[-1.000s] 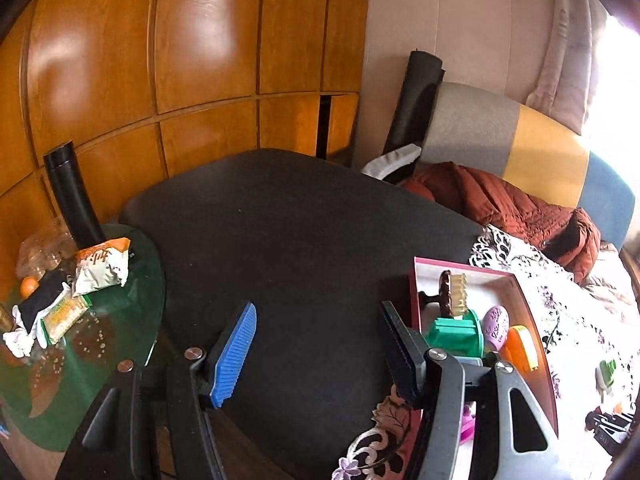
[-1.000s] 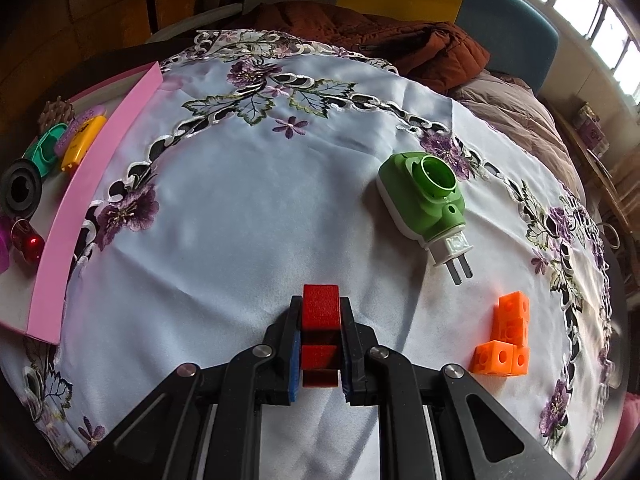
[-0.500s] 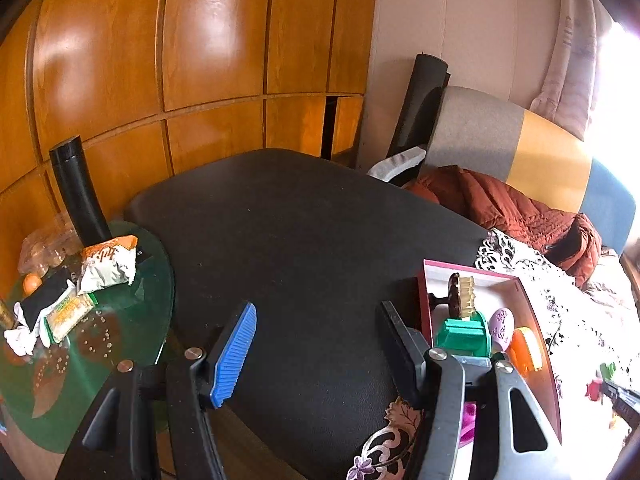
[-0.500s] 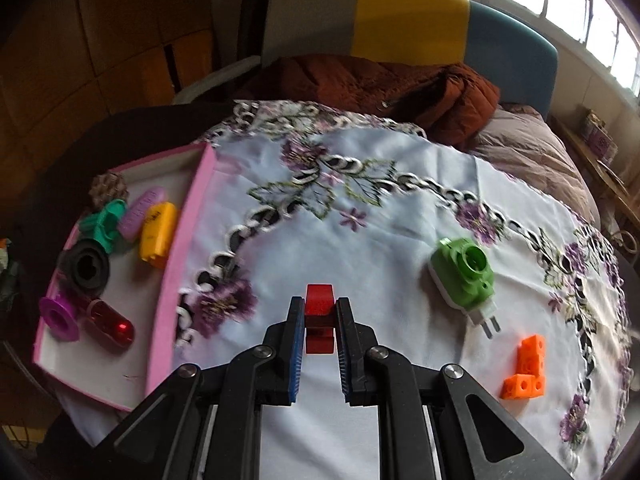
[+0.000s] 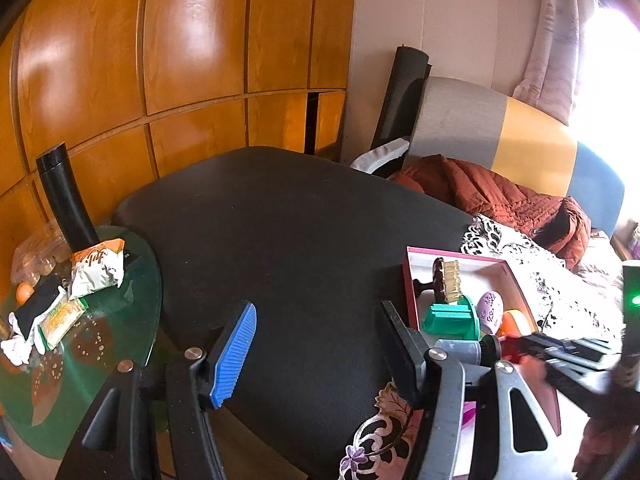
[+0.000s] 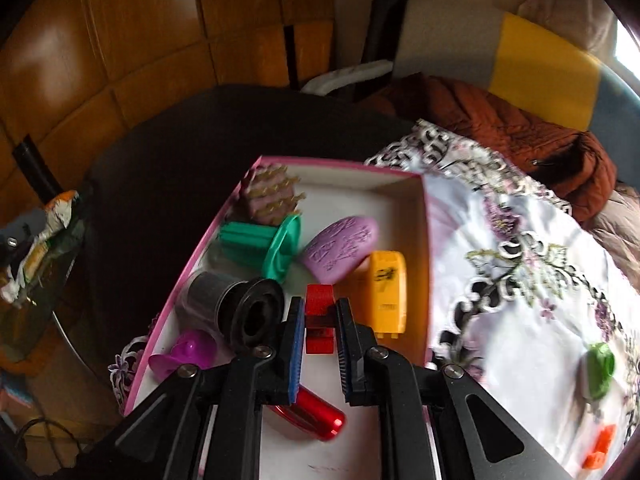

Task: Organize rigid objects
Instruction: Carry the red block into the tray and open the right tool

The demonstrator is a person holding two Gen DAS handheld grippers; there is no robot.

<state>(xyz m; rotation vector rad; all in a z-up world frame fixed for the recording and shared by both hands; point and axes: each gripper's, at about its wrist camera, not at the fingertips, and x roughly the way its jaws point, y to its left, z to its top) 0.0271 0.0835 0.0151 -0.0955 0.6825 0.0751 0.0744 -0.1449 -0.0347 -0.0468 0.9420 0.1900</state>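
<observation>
My right gripper (image 6: 318, 330) is shut on a red block (image 6: 319, 312) and holds it over the pink-rimmed tray (image 6: 424, 216). The tray holds a brush (image 6: 268, 196), a green spool (image 6: 260, 246), a purple oval (image 6: 340, 250), a yellow case (image 6: 386, 292), a black cylinder (image 6: 236, 304), a magenta piece (image 6: 182, 356) and a red tube (image 6: 316, 416). My left gripper (image 5: 316, 344) is open and empty over the black table (image 5: 280, 240), left of the tray (image 5: 412, 284). The right gripper with the red block (image 5: 510, 348) shows blurred there.
A green plug-in device (image 6: 598, 368) and orange cubes (image 6: 600, 444) lie on the floral cloth (image 6: 520, 280) at the right. A green glass side table (image 5: 120, 320) with snack packets and a black flask (image 5: 64, 200) stands at the left. A rust jacket (image 5: 500, 200) lies on the sofa behind.
My right gripper has carried the red block left from above the cloth to over the tray. It has come into the left wrist view. The left gripper has barely moved.
</observation>
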